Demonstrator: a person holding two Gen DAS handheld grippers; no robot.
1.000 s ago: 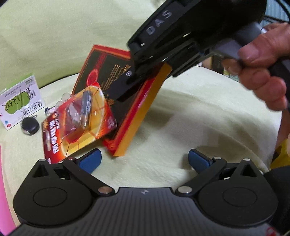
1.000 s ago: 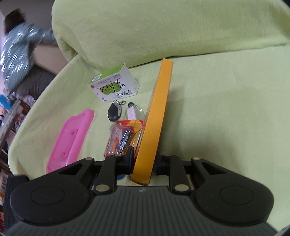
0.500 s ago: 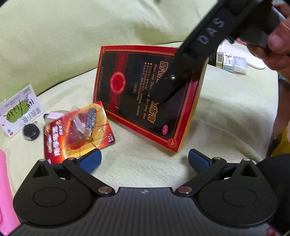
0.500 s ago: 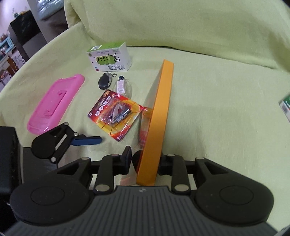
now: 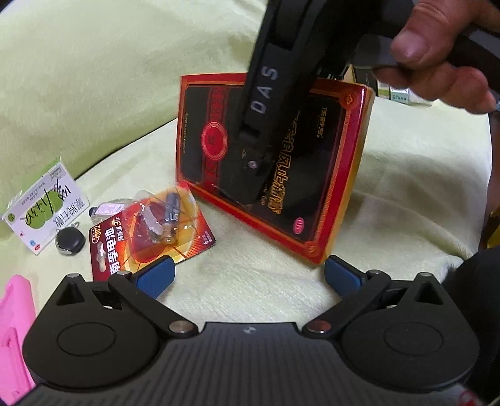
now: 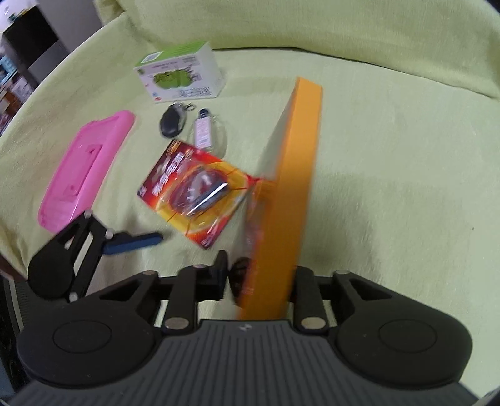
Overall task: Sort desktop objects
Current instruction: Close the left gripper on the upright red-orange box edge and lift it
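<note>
Upright, flat box: black face, red-gold border, orange edge.

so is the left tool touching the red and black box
Apart. The left wrist view shows the left tool open, with bare green cloth between its blue pads and the box, whose lower corner ends just short of one pad.

I'm working in a home living room: a sofa under a pale green cover fills my view, its backrest along the top, dark furniture and cluttered shelves at upper left.
</note>
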